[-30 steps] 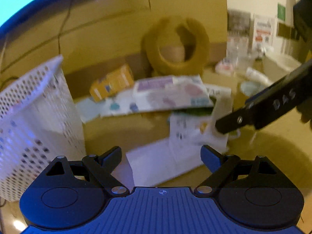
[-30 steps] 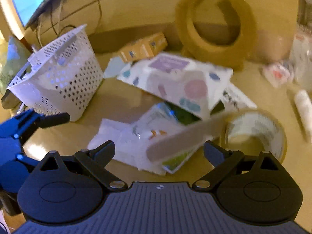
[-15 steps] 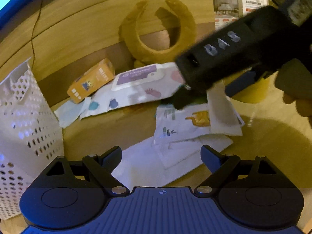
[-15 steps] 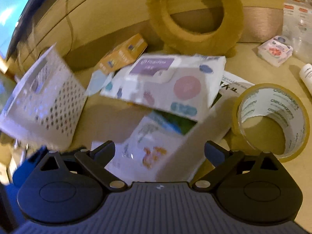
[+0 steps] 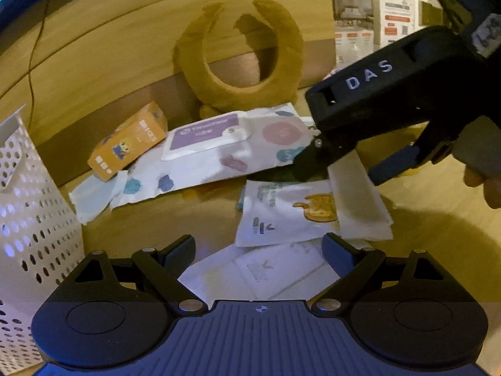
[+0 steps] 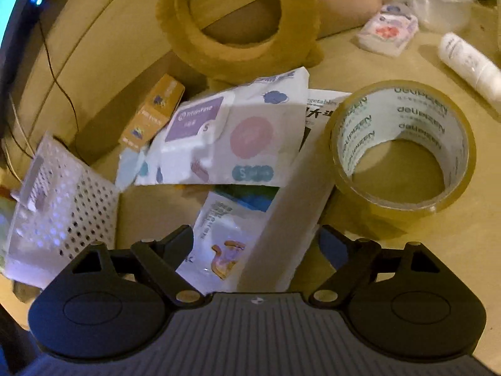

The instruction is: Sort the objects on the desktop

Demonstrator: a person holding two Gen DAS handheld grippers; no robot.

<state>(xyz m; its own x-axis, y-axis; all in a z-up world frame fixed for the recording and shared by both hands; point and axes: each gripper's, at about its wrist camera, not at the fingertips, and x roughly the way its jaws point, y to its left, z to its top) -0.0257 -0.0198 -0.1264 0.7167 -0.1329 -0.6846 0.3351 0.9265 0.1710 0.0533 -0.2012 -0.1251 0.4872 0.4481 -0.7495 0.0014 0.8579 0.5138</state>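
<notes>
A pile of flat packets lies on the wooden desk. A white wipes pack [image 5: 231, 147] with a purple label lies at the back; it also shows in the right wrist view [image 6: 231, 138]. A white sachet [image 5: 288, 213] with an orange figure lies in front of it. My left gripper [image 5: 258, 250] is open and empty over a white paper sheet [image 5: 260, 269]. My right gripper [image 6: 255, 241] is open, low over the pile, with a stiff white packet [image 6: 291, 219] between its fingers. From the left wrist view the right gripper's body [image 5: 385, 94] hangs over the pile.
A white perforated basket [image 5: 34, 235] stands at the left. An orange box [image 5: 128, 141] lies by the back wall. A tan ring-shaped cushion [image 5: 241, 56] leans on the wall. A tape roll [image 6: 404, 147], a white tube [image 6: 469, 62] and a small packet [image 6: 388, 29] lie at the right.
My right gripper has come in from the right and dropped low over the packet pile. My left gripper shifted slightly closer to the pile. Both stayed open.
</notes>
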